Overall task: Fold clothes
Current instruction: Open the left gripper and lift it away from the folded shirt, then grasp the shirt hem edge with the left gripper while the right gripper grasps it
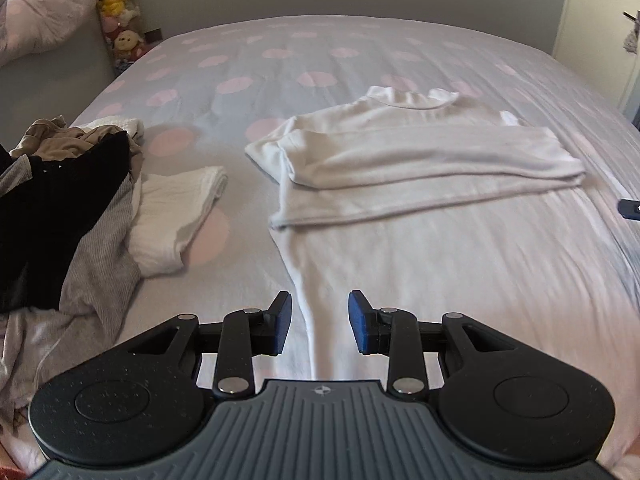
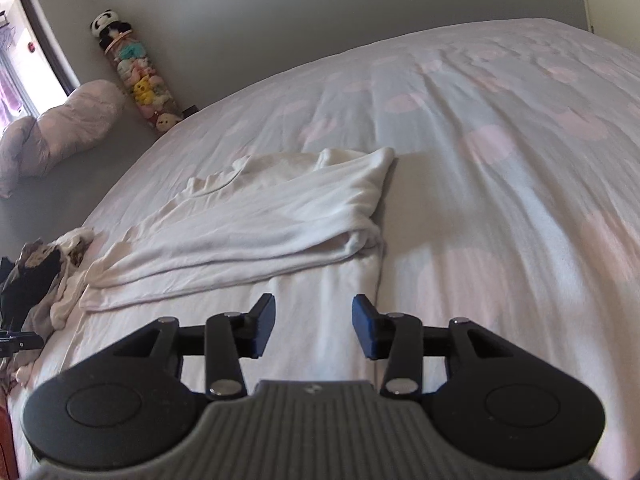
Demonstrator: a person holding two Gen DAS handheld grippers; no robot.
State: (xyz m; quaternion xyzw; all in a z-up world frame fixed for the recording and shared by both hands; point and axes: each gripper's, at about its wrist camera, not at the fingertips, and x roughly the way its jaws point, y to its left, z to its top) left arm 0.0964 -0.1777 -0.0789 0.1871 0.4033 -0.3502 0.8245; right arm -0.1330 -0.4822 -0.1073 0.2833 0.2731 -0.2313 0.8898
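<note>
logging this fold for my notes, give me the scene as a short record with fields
surface: bed with a pink-spotted cover
garment being folded: white long-sleeved top, laid flat, its upper part folded across, its lower part running toward the cameras
unfolded pile: heap of clothes in black, grey, beige and white, left of the top
left gripper: open, empty, above the top's near end
right gripper: open, empty, above the top's near end
background: column of plush toys by the wall

Soft matt white knit shirt [image 1: 420,160], smooth cotton bedsheet [image 1: 320,60], ribbed grey cloth [image 1: 96,272], crinkled white fabric [image 1: 176,216]
</note>
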